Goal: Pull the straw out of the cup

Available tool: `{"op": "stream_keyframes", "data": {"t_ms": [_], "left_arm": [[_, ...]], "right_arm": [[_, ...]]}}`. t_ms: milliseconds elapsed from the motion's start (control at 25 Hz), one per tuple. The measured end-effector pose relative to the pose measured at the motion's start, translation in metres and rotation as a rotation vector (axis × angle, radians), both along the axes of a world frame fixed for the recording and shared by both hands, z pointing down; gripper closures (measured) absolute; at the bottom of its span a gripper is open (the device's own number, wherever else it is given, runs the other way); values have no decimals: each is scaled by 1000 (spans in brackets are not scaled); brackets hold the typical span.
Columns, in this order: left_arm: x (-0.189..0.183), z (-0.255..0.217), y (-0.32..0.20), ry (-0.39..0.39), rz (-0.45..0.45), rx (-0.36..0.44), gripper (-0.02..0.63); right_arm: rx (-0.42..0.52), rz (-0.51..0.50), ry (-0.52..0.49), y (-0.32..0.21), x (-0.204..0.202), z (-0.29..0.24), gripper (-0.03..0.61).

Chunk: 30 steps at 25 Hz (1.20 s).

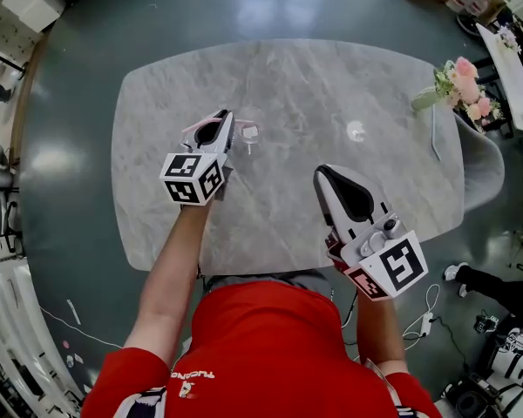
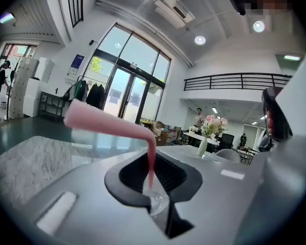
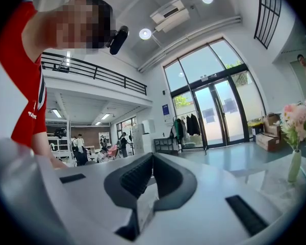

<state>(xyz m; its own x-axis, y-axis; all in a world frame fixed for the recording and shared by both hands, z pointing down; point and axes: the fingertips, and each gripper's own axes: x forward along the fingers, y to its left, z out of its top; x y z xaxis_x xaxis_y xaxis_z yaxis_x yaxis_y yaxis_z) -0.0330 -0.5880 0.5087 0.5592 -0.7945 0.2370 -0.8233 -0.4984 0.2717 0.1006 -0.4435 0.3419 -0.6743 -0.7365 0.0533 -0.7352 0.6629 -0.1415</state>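
A small clear cup stands on the grey marble table, left of its middle. My left gripper is right beside the cup's left side. In the left gripper view a pink bendy straw runs down between the pads, its bent top pointing left, and the left gripper is shut on it. Clear plastic of the cup shows below the jaws. My right gripper hovers near the table's front, apart from the cup. Its jaws are shut on nothing.
A vase of pink flowers stands at the table's right edge, with a grey chair beyond it. People, coat racks and desks are far off in the hall. Cables lie on the floor at the lower right.
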Motion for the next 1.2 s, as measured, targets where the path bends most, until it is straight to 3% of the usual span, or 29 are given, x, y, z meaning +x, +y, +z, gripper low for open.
{"op": "stream_keyframes", "data": {"t_ms": [280, 400, 760, 1200], "left_arm": [[-5, -74, 32, -12, 25, 158, 577], [-6, -108, 56, 18, 52, 213, 577], [-39, -184, 133, 118, 28, 315, 577], [-57, -220, 189, 164, 5, 384, 577]], "right_arm": [[31, 2, -18, -3, -2, -9, 577], [50, -4, -32, -2, -4, -16, 577], [102, -29, -75, 16, -18, -39, 577], [124, -16, -99, 47, -20, -42, 578]]}}
